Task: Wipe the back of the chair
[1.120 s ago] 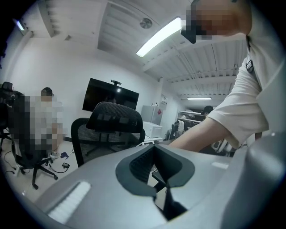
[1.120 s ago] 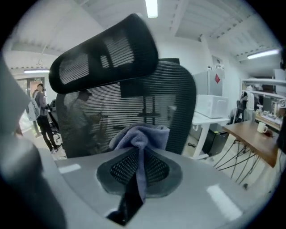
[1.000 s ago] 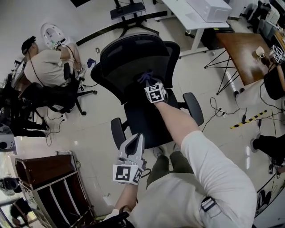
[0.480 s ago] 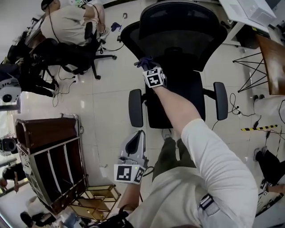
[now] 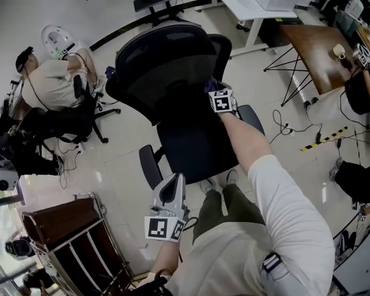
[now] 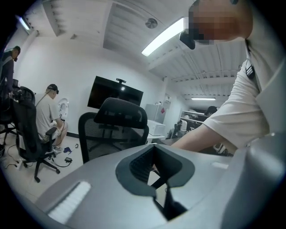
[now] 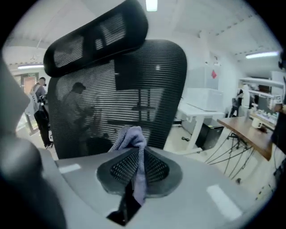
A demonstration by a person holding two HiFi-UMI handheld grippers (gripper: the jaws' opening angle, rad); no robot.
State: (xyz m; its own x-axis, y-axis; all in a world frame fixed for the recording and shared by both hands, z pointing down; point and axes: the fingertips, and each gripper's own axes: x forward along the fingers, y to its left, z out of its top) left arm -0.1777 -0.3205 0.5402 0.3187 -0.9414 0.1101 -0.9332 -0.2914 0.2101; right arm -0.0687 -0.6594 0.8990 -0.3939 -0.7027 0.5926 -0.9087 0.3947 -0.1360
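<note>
A black office chair stands in front of me, its mesh back (image 5: 165,63) facing me above the seat (image 5: 191,144). My right gripper (image 5: 215,88) is shut on a bluish-purple cloth (image 5: 214,84) and holds it against the lower right edge of the back. In the right gripper view the cloth (image 7: 132,137) sticks up from between the jaws, right in front of the mesh back (image 7: 143,80) and below the headrest (image 7: 96,36). My left gripper (image 5: 175,179) hangs low over the floor beside the left armrest (image 5: 149,165), shut with nothing in it.
A seated person (image 5: 55,87) in another chair is at the left. A white desk (image 5: 254,14) and a wooden table (image 5: 315,55) stand at the right, with cables and striped tape (image 5: 324,154) on the floor. A brown rack (image 5: 63,231) is at lower left.
My right gripper has carried the cloth across the chair back, from its left edge half a second ago to its lower right edge. My left gripper stays low and shut.
</note>
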